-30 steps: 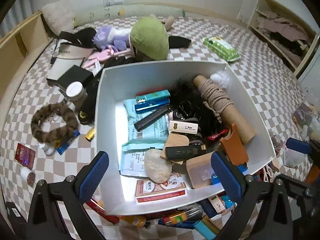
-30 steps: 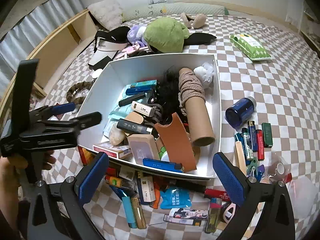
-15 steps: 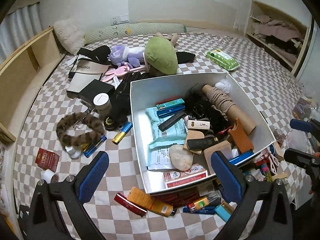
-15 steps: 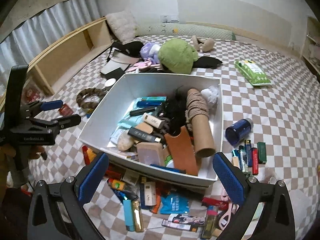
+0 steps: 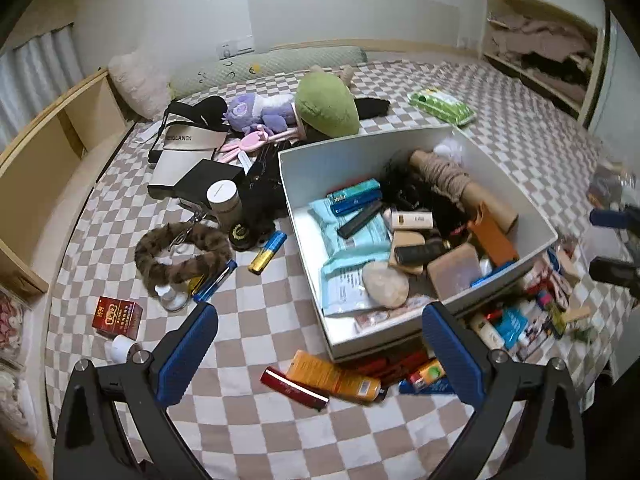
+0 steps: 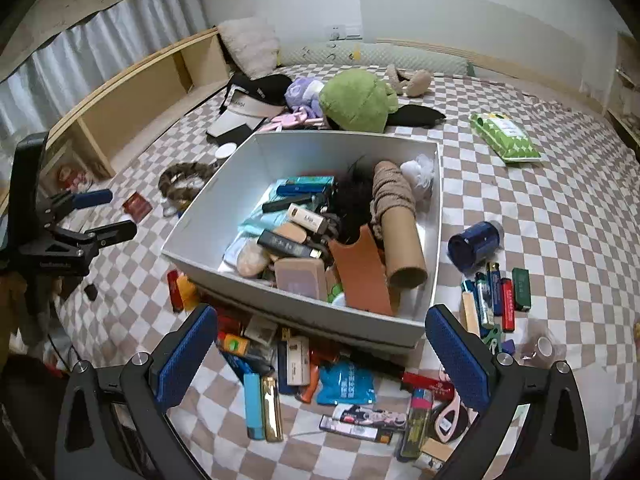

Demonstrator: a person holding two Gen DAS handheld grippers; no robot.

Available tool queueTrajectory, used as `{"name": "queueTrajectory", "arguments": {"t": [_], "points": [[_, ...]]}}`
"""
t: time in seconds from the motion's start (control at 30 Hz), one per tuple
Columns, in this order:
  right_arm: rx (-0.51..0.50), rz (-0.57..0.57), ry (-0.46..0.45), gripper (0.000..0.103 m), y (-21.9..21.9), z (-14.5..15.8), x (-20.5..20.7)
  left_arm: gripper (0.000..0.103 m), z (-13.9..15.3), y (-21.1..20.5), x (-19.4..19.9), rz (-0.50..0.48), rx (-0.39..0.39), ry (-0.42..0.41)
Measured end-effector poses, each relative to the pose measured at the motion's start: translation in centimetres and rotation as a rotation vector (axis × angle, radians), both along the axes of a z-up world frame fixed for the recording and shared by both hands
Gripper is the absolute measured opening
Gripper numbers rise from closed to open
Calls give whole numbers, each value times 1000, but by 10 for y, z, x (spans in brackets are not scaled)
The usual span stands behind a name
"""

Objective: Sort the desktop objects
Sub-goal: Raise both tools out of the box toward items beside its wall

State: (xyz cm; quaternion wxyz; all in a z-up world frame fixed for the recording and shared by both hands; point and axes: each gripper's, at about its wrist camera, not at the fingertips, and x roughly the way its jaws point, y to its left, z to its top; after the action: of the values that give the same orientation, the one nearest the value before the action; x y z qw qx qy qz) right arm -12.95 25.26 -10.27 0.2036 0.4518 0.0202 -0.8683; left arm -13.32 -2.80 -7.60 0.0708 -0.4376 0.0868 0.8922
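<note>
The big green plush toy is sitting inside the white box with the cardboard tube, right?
Not quite. The big green plush toy lies on the checked bedcover behind the white box, not inside it. The cardboard tube is inside. The right wrist view shows this.

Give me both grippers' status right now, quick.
Left gripper: open, holding nothing, above the checkered cover near the white box.
Right gripper: open, holding nothing.

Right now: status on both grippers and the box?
Left gripper open, empty. Right gripper open, empty. White box packed full on checkered bed. Loose lighters and small packets crowd its near edge.
</note>
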Motion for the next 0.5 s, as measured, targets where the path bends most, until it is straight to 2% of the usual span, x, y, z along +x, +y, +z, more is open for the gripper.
{"name": "queueTrajectory", "arguments": {"t": [0.2,0.5], "points": [[-10,15,-72,103,2,-15,9,103,-9,0,12,-53,-31,-16],[16,31,-122,103,1,-32,23,103,-19,-10,28,-94,-26,-57]]}}
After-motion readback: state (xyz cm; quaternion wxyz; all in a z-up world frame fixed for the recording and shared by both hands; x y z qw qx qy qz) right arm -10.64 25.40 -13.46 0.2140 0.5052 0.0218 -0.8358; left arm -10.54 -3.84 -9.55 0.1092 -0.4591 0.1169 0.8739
